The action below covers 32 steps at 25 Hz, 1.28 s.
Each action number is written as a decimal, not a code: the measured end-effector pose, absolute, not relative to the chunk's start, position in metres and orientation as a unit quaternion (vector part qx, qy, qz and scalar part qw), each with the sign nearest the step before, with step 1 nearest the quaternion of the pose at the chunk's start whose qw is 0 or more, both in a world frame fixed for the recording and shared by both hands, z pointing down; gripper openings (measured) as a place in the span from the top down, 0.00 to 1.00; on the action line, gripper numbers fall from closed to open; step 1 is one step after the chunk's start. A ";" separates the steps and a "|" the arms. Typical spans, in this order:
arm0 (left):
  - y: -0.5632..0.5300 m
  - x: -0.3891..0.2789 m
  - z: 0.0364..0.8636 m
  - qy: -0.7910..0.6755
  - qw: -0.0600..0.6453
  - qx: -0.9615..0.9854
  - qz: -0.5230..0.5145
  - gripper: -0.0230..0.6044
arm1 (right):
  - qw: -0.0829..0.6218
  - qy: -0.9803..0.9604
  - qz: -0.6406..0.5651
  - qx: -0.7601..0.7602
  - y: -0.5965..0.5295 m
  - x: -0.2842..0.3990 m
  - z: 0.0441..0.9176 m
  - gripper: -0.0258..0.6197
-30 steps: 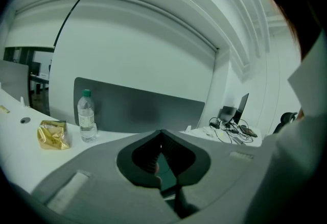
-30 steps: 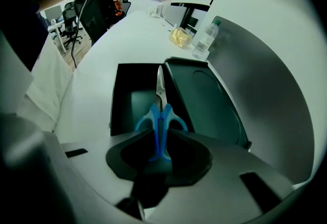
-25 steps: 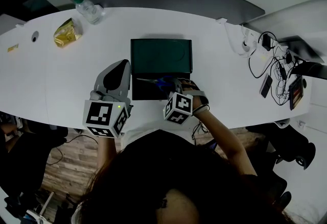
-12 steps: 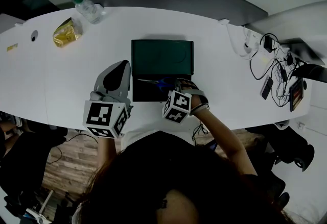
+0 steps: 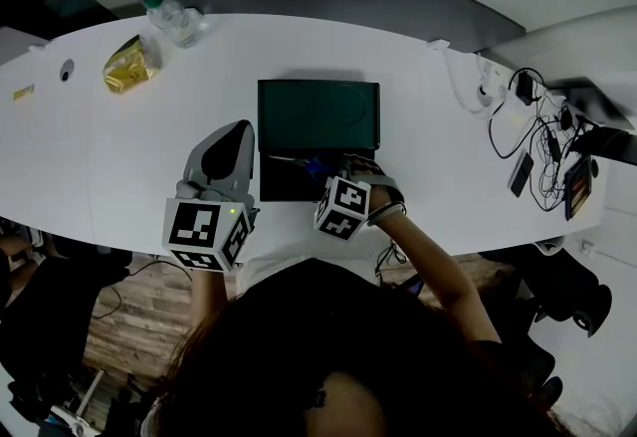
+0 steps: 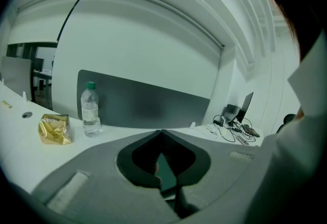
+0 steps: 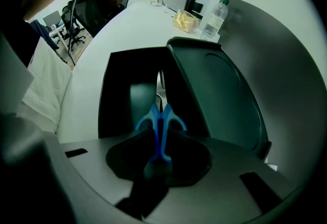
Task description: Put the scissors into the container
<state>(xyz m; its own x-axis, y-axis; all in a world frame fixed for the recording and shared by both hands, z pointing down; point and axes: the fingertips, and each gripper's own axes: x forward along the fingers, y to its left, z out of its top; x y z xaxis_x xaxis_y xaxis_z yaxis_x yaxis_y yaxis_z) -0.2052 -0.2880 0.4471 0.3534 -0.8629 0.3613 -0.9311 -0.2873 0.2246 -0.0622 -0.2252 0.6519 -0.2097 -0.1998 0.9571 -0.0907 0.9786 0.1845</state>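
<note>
I read the right gripper [image 7: 161,140] as closed on the blue-handled scissors [image 7: 160,117]: both plastic handle loops sit between its jaws, and the steel blades extend straight ahead of them. Directly below and ahead of this gripper lies the dark green rectangular plastic container [image 7: 109,90], and the blades point into its open compartment. I cannot tell whether the tips touch its floor. The container's hinged lid [image 7: 219,95] is folded back, to the right of the jaws in the right gripper view. The left gripper [image 6: 161,133] has its jaws together at the tips with nothing between them. It sits just beside the container on the white table [image 5: 129,146]. Ahead of it and to its left stand a clear plastic water bottle with a green cap [image 6: 90,108] and a crumpled yellow foil packet [image 6: 53,128], well apart from its jaws.
</note>
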 end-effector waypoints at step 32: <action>-0.283 -0.202 0.453 -0.553 0.211 0.801 0.090 0.94 | 0.631 -0.771 -0.029 0.078 -0.224 -0.062 0.661 0.79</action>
